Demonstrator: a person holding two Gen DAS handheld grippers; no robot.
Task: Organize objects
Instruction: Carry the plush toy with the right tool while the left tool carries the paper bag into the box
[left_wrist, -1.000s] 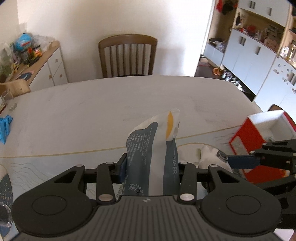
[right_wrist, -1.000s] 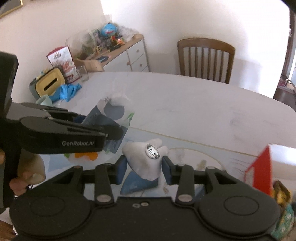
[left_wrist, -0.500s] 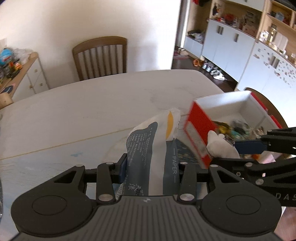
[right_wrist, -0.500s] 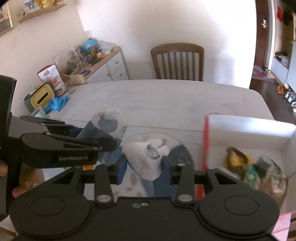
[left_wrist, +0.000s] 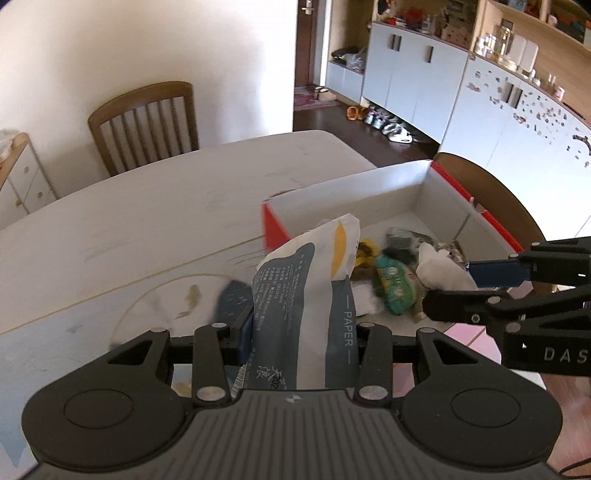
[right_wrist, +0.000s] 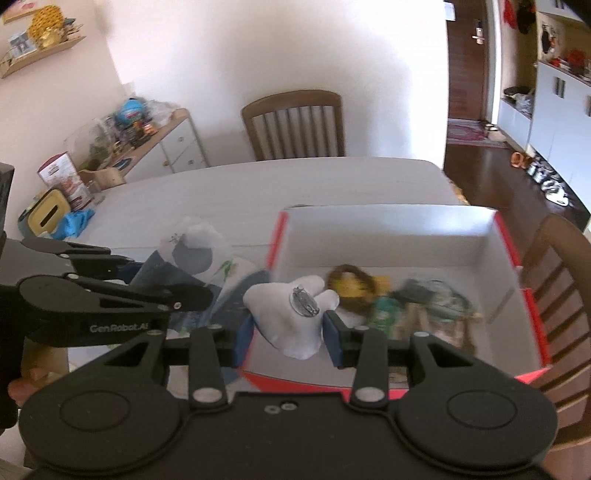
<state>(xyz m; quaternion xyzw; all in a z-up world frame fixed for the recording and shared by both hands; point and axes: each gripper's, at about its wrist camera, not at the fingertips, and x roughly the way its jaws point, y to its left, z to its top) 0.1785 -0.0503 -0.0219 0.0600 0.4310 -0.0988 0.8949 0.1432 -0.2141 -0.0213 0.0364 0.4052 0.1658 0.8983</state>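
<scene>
My left gripper (left_wrist: 299, 332) is shut on a white and grey-blue tissue pack (left_wrist: 314, 291) marked PAPER, held upright above the table by the near left corner of a red and white box (left_wrist: 369, 188). My right gripper (right_wrist: 288, 336) is shut on a white plush badge with a metal pin (right_wrist: 295, 317), held over the box's near left part (right_wrist: 388, 229). The box holds a yellow item (right_wrist: 354, 284), a green packet (right_wrist: 384, 314) and several other small things. The right gripper also shows in the left wrist view (left_wrist: 461, 288), and the left gripper in the right wrist view (right_wrist: 177, 291).
The white table (right_wrist: 258, 184) has a wooden chair (right_wrist: 295, 125) at its far side and another chair (right_wrist: 561, 280) right of the box. A yellow tissue holder (right_wrist: 48, 218), a blue cloth (right_wrist: 75, 223) and a sideboard with clutter (right_wrist: 147, 136) are at the far left.
Both grippers have moved right with their loads. The box, at the right edge before, now lies under and just ahead of them. Neither grip has changed.
</scene>
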